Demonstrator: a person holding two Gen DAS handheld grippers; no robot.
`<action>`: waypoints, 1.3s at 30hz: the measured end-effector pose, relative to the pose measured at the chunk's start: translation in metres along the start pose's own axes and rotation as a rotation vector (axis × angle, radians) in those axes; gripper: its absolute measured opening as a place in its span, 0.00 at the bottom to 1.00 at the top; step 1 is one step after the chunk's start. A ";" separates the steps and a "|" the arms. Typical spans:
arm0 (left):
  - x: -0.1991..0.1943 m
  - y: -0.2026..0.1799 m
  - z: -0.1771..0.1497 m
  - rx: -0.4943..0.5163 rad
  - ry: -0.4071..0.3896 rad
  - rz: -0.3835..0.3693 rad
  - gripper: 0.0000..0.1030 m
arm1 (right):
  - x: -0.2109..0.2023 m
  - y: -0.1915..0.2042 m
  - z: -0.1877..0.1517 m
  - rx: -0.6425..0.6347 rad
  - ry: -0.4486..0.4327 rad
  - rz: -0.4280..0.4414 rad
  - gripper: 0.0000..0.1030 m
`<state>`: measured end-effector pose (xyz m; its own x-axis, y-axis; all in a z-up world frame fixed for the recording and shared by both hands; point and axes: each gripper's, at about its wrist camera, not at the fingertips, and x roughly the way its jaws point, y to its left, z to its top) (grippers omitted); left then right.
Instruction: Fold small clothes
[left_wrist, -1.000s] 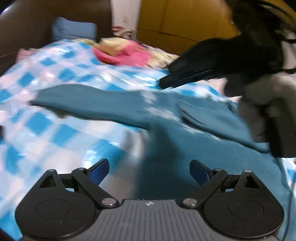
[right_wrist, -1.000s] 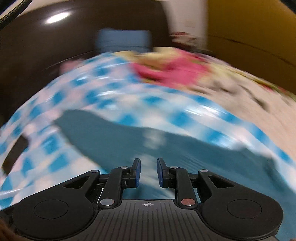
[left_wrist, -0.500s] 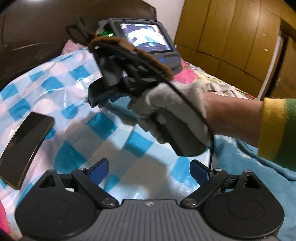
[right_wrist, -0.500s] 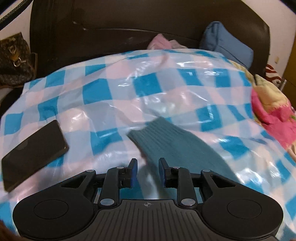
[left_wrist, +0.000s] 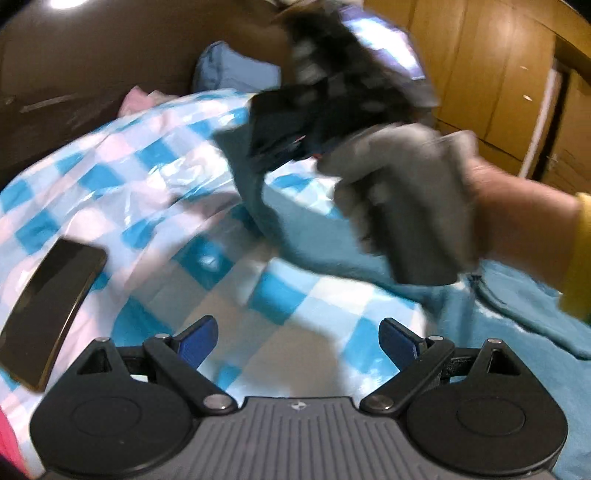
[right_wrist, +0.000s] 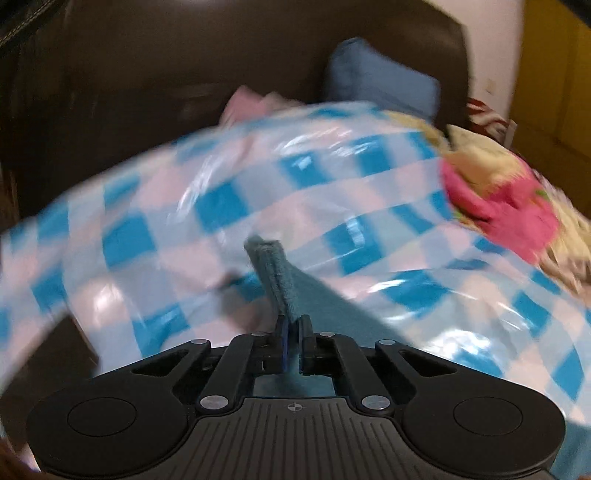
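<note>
A teal knitted sweater lies on the blue-and-white checked plastic sheet. My right gripper is shut on the cuff of the sweater's sleeve and holds it lifted above the sheet. In the left wrist view the right gripper, held in a gloved hand, carries the sleeve, which hangs down from it. My left gripper is open and empty, low over the sheet, left of the sweater's body.
A black phone lies on the sheet at the left. A blue cushion and pink cloth sit by the dark headboard. A pink and yellow pile of clothes lies at the right. Wooden wardrobe doors stand behind.
My right gripper has closed on the sleeve cuff and lifted it off the sheet. My left gripper stays open with little movement.
</note>
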<state>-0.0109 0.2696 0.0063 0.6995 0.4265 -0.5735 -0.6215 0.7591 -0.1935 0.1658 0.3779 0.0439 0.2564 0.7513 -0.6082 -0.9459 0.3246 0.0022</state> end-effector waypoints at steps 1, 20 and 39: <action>-0.001 -0.007 0.003 0.022 -0.012 -0.008 1.00 | -0.018 -0.016 0.002 0.048 -0.023 -0.002 0.01; 0.028 -0.226 0.002 0.550 -0.048 -0.301 1.00 | -0.256 -0.324 -0.196 0.737 -0.191 -0.436 0.01; 0.072 -0.240 -0.013 0.610 0.055 -0.195 1.00 | -0.254 -0.380 -0.299 1.077 -0.184 -0.328 0.19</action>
<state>0.1836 0.1118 0.0015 0.7503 0.2390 -0.6164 -0.1610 0.9703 0.1803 0.4004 -0.1083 -0.0399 0.5690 0.5836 -0.5793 -0.1882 0.7782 0.5991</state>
